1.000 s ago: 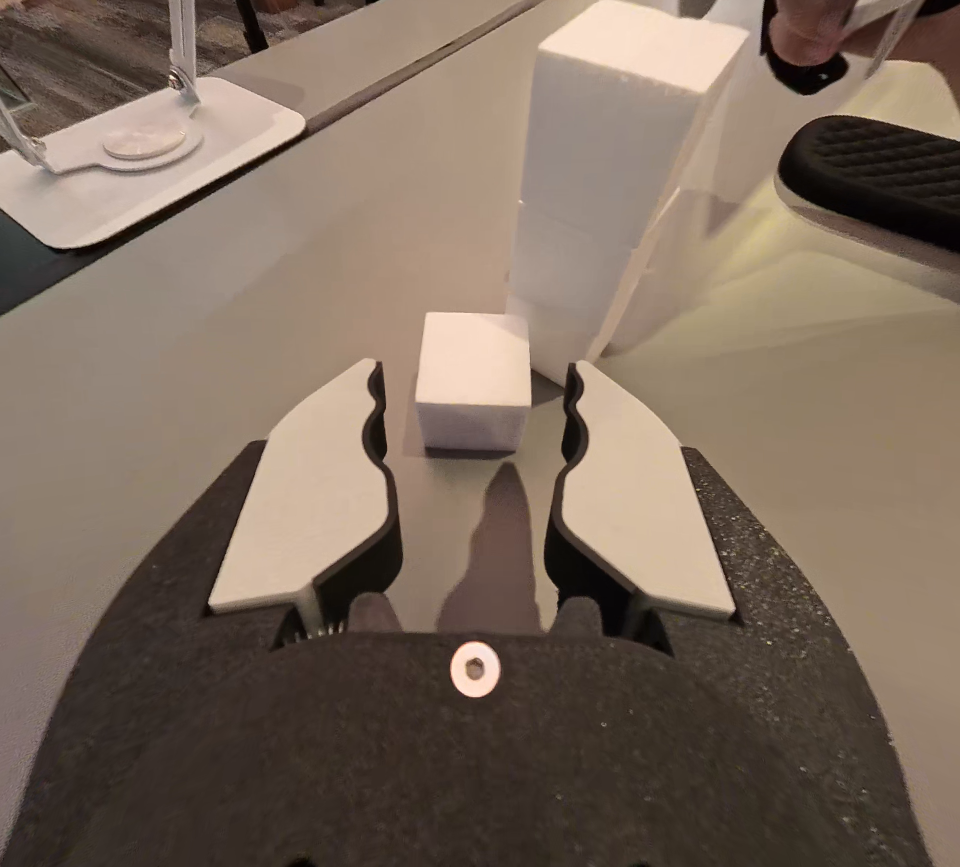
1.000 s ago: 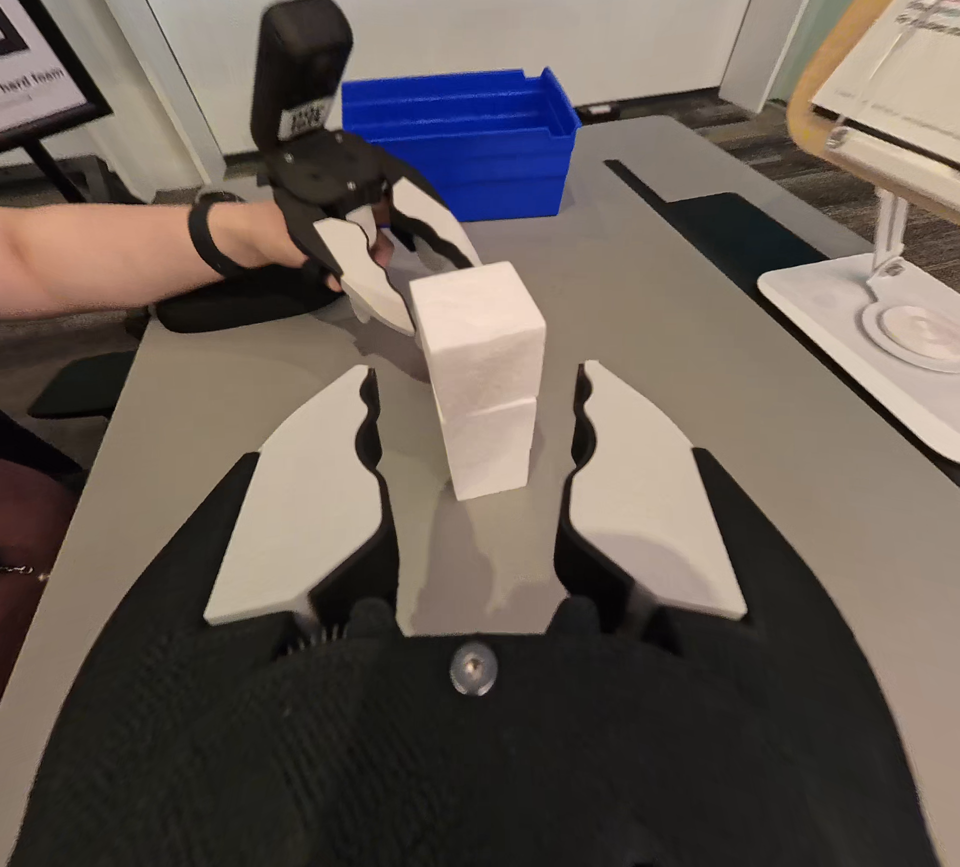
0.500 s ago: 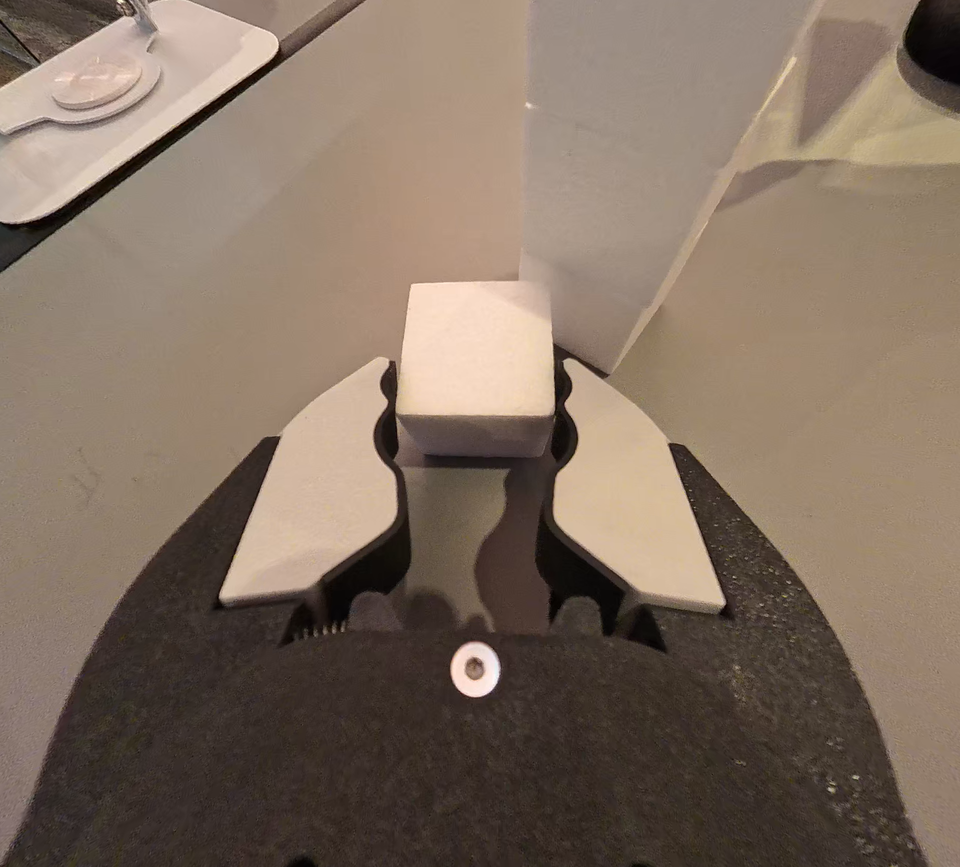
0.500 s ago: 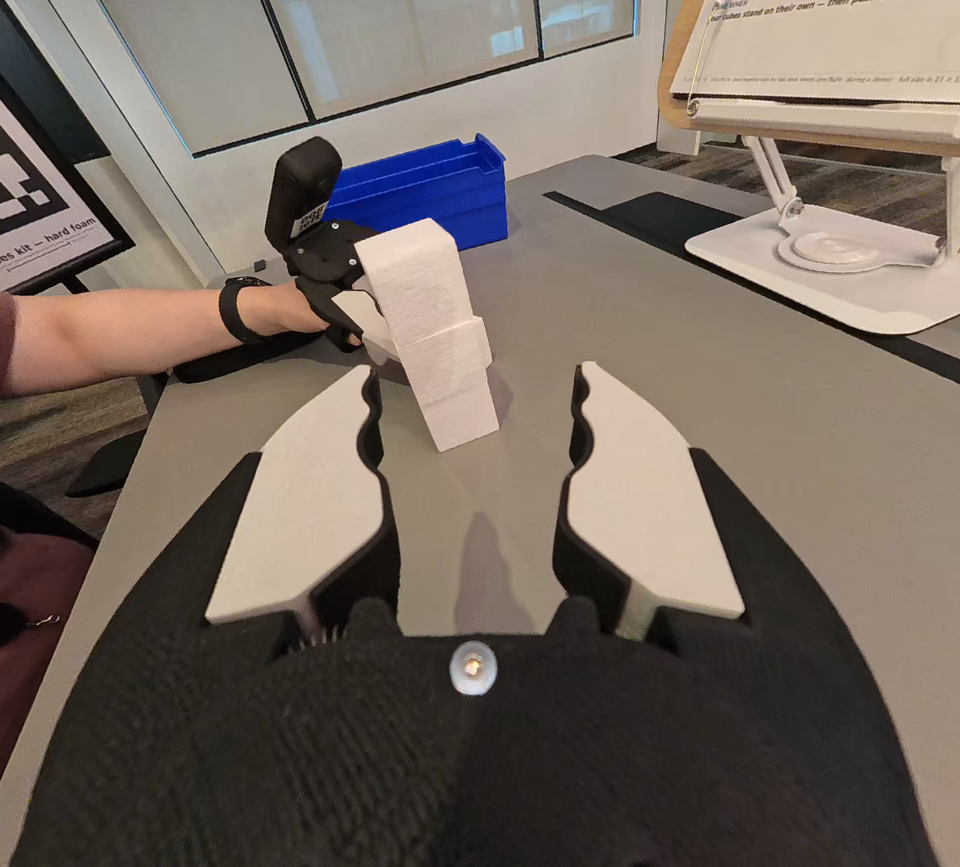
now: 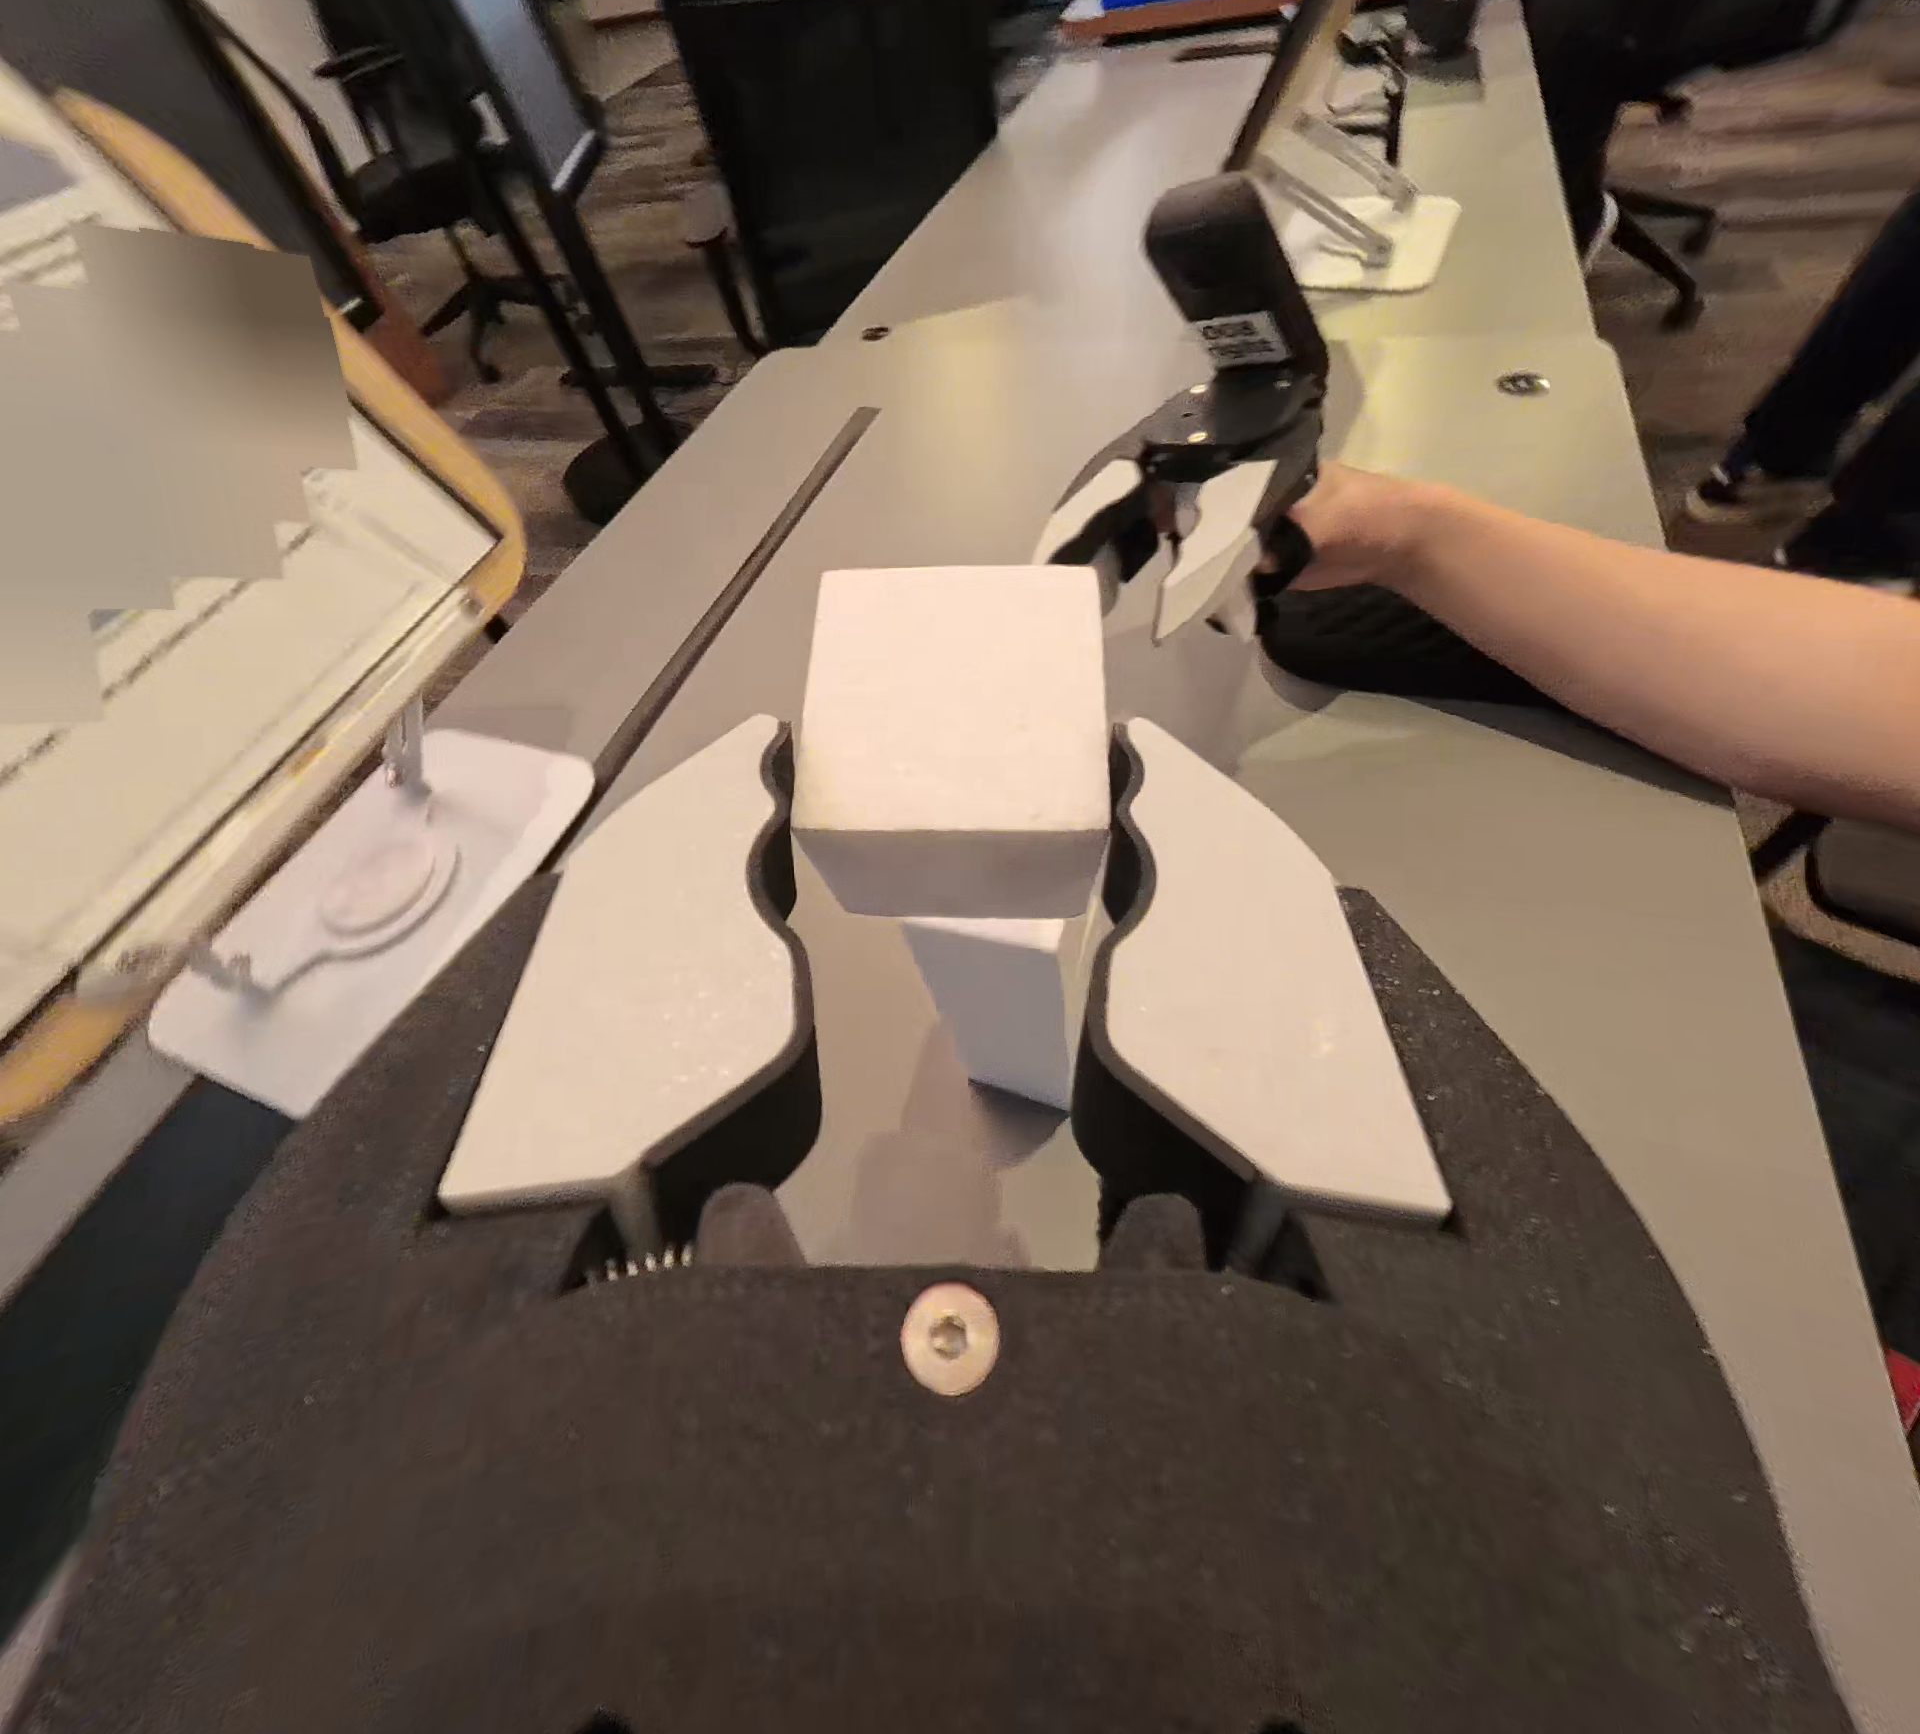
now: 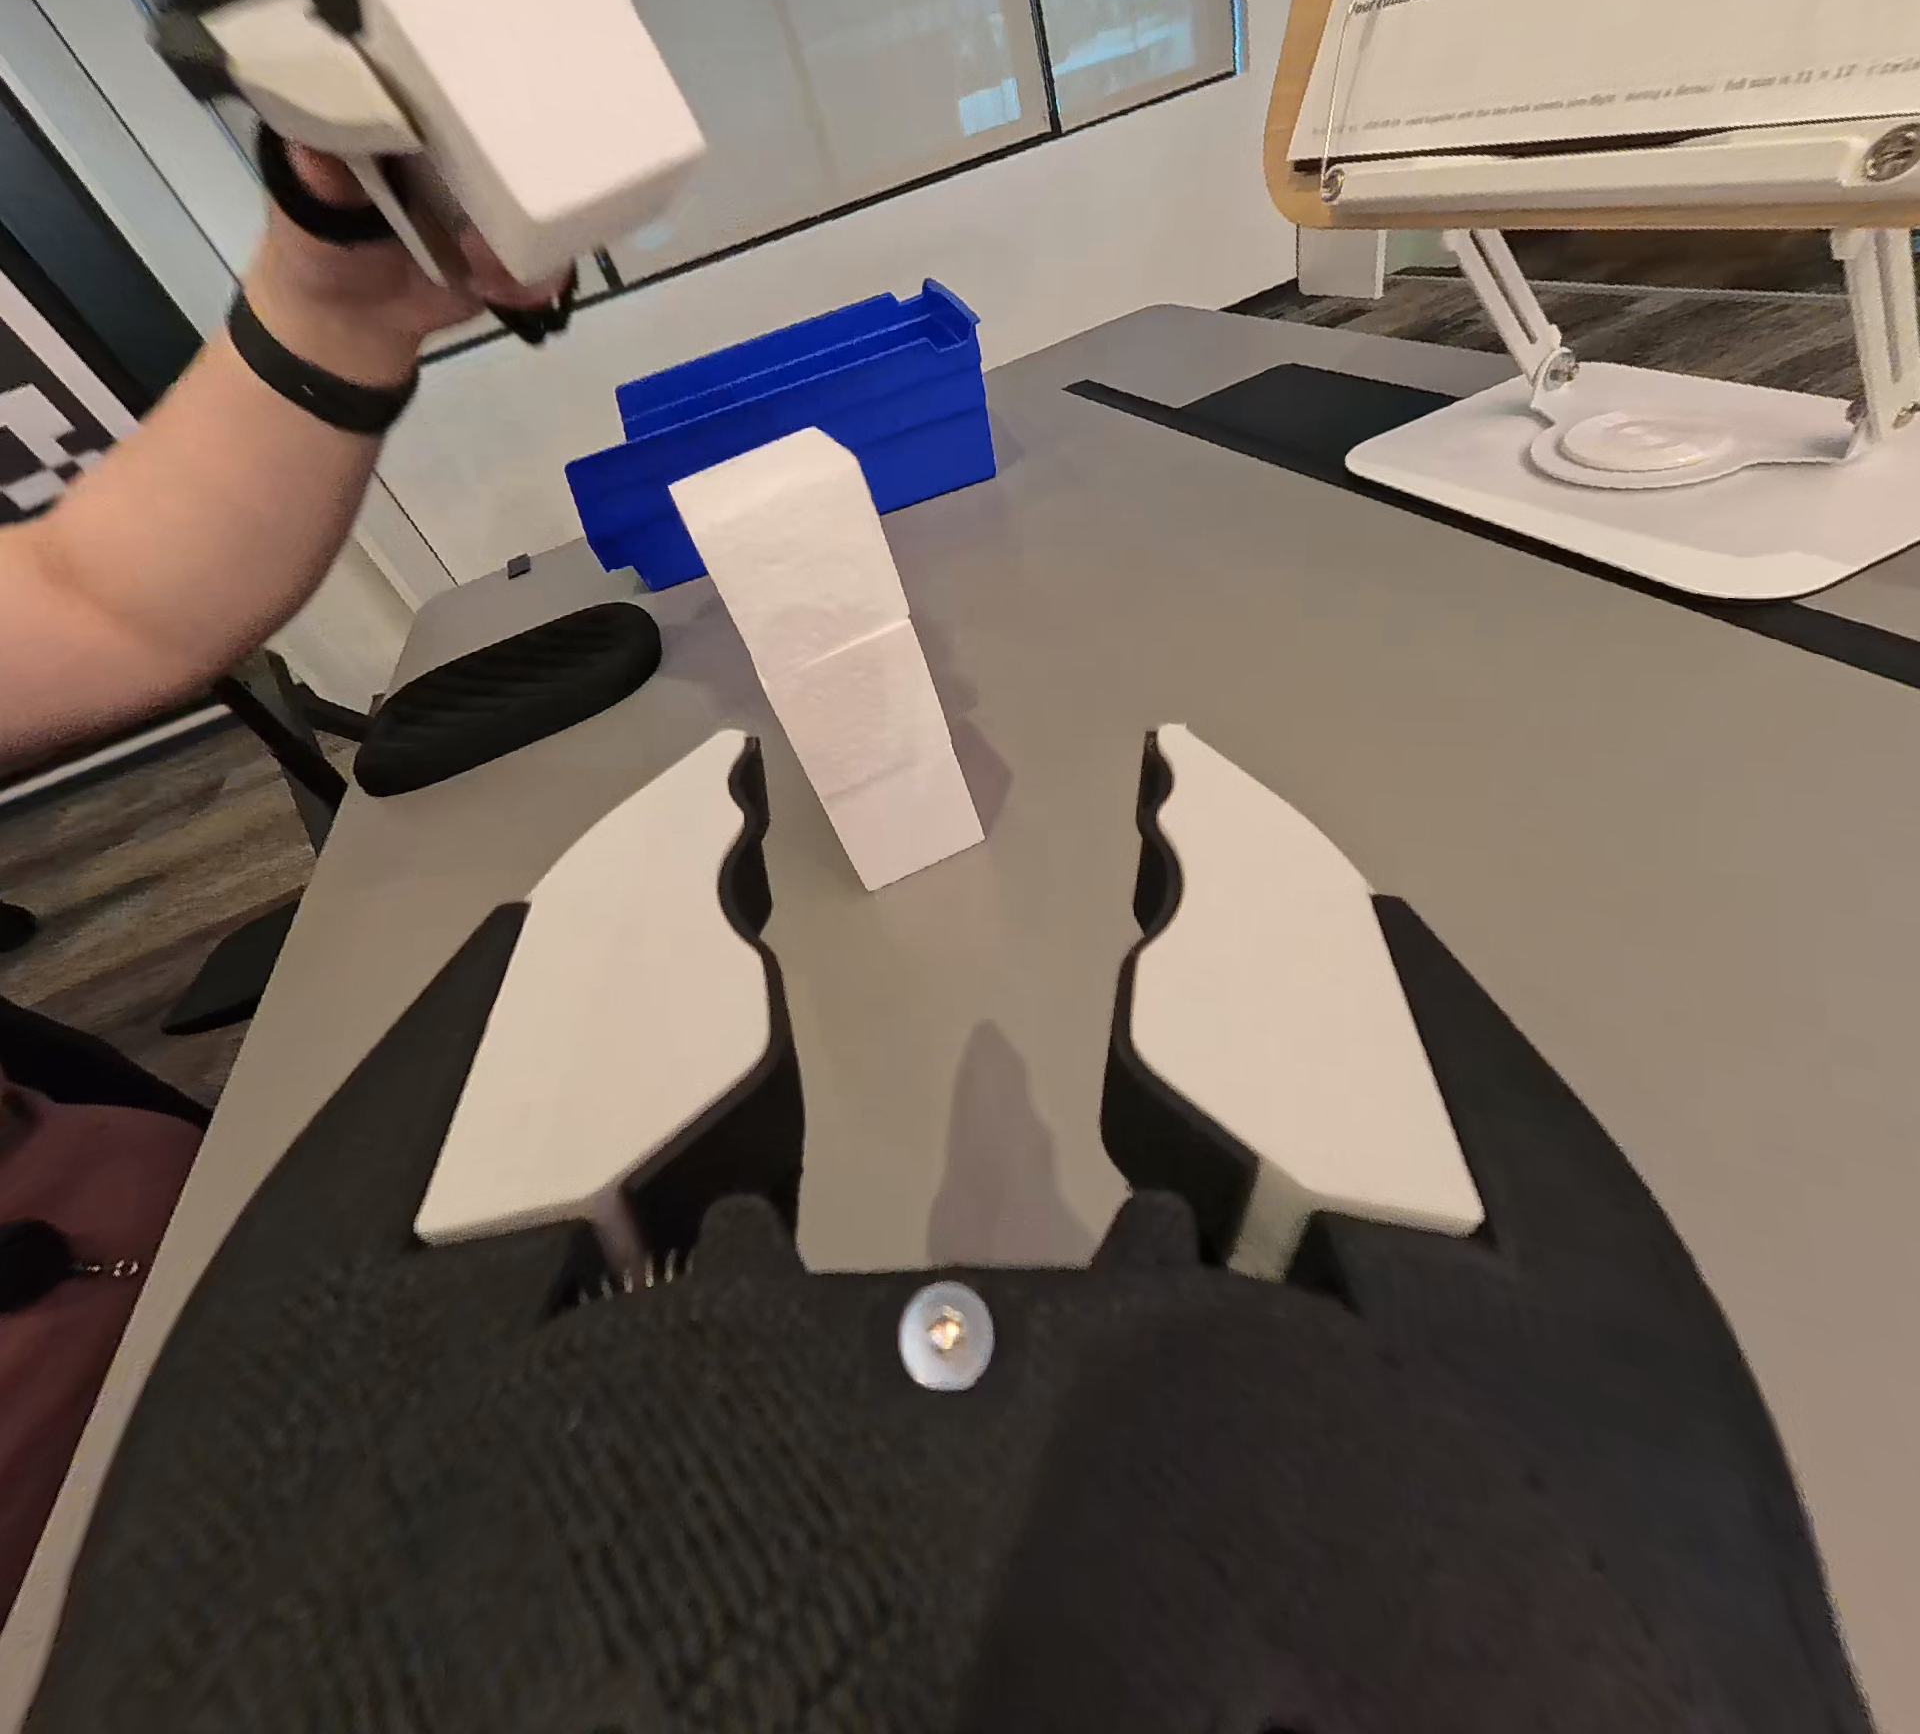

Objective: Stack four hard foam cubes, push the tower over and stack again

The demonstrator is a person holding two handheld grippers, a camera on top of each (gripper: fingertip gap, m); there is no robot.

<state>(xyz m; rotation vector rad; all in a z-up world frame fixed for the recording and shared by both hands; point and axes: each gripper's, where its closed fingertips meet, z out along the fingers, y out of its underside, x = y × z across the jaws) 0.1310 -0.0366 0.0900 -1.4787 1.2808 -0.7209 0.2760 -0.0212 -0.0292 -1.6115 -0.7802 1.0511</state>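
White hard foam cube point(image 5: 948, 728), matte and finely grained with crisp square edges, sits clamped between the fingertips of the left gripper point(image 5: 948, 785), whose pale grey fingers point(image 5: 644, 967) have wavy black rubber inner edges pressing on the cube's left and right faces. The held cube is lifted clear of the smooth grey table point(image 5: 1455, 905), well above it in the right wrist view, where it appears up at the far left point(image 6: 530, 84), slightly blurred.

Below and just beyond the held cube, the tower of three white foam cubes point(image 6: 831, 666) stands on the table, its blocks flush so that only thin seams separate them. In the left wrist view only part of the tower point(image 5: 1003, 1009) shows between the fingers, under the cube.

The right gripper point(image 6: 951, 785) hangs with its jaws spread wide and nothing between them, near the foot of the tower but not touching it; the tower stands just beyond the fingertips, a little left of the gap's middle. From the left wrist view that same gripper point(image 5: 1143, 552) is at the far right of the table, its fingers parted.

Behind the tower rests a glossy blue plastic bin point(image 6: 810, 427). A white metal document stand point(image 6: 1621, 479) occupies the far right.
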